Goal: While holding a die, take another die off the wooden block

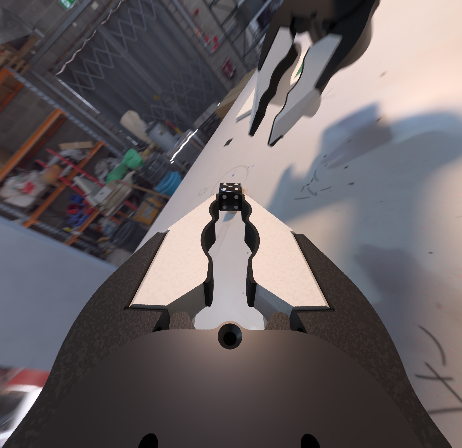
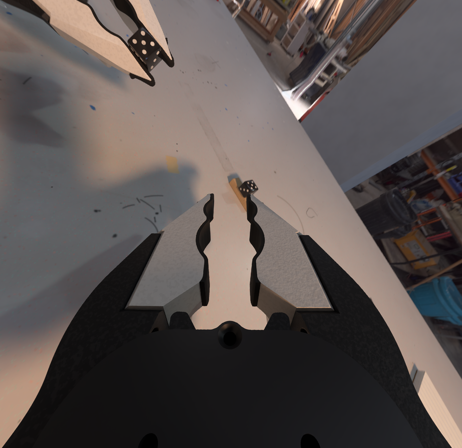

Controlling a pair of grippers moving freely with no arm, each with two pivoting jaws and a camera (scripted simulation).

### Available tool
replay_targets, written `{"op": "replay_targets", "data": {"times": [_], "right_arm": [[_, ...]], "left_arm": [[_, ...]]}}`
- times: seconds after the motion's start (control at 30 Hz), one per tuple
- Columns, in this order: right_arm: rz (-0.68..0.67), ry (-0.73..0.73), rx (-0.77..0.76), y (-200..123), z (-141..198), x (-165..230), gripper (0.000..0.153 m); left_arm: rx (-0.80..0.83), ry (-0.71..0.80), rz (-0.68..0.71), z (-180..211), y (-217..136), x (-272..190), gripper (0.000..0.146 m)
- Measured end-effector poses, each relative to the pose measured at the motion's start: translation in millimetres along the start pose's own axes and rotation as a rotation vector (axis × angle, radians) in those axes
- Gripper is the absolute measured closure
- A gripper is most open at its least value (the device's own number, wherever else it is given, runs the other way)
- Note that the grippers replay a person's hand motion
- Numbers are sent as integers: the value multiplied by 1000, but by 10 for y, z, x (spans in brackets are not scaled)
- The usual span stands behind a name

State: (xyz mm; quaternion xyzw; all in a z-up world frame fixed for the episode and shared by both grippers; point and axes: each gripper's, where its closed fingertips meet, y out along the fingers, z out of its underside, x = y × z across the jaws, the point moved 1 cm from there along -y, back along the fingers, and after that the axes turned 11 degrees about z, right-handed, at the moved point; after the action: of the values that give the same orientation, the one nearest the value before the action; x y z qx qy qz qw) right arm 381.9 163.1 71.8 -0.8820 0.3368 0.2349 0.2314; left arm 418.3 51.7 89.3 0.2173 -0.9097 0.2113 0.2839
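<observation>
My left gripper (image 1: pixel 230 198) is shut on a black die with white dots (image 1: pixel 230 197), pinched at the fingertips above the white table. It also shows in the right wrist view, at the top left (image 2: pixel 161 72), with the die (image 2: pixel 145 46) in it. A second black die (image 2: pixel 248 187) sits on a small wooden block (image 2: pixel 237 194) on the table near its edge. My right gripper (image 2: pixel 230 198) is open and empty, above the table, its right fingertip (image 2: pixel 250 200) close in front of the block. It shows blurred in the left wrist view (image 1: pixel 262 138).
The white table (image 2: pixel 125 135) bears pen marks and a yellow tape patch (image 2: pixel 172 164). Its edge runs diagonally just beyond the block. A flat white slab (image 2: pixel 430 396) lies near the edge. Shelving and clutter stand beyond the table.
</observation>
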Motion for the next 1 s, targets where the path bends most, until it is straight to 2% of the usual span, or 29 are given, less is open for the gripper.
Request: {"op": "replay_targets", "data": {"times": [0.13, 0.27, 0.37, 0.47, 0.57, 0.63, 0.73, 0.87, 1.0], "right_arm": [[-6, -39, -121, 7, -108, 84, 127], [-217, -10, -215, -182, -208, 396, 131], [-285, -10, -207, -289, -210, 548, 134], [-220, -62, -206, -311, -240, 555, 134], [-18, -57, -169, -282, -323, 338, 137], [53, -11, -144, -286, -375, 232, 138], [36, 42, -131, -296, -378, 238, 141], [-45, 18, -56, -299, -250, 356, 142], [-43, 267, -50, -237, -259, 220, 139]], "left_arm": [[-155, -120, 99, -80, -93, -15, 130], [-163, -146, 121, -57, -134, -13, 130], [-146, -106, 110, -64, -123, -33, 130], [-124, -50, 113, -84, -98, -91, 130], [-120, -18, 101, -107, -91, -111, 130], [-121, -21, 99, -118, -94, -109, 130], [-142, -61, 112, -130, -100, -106, 130], [-151, -82, 116, -134, -107, -100, 130], [-166, -112, 105, -125, -108, -77, 130]]}}
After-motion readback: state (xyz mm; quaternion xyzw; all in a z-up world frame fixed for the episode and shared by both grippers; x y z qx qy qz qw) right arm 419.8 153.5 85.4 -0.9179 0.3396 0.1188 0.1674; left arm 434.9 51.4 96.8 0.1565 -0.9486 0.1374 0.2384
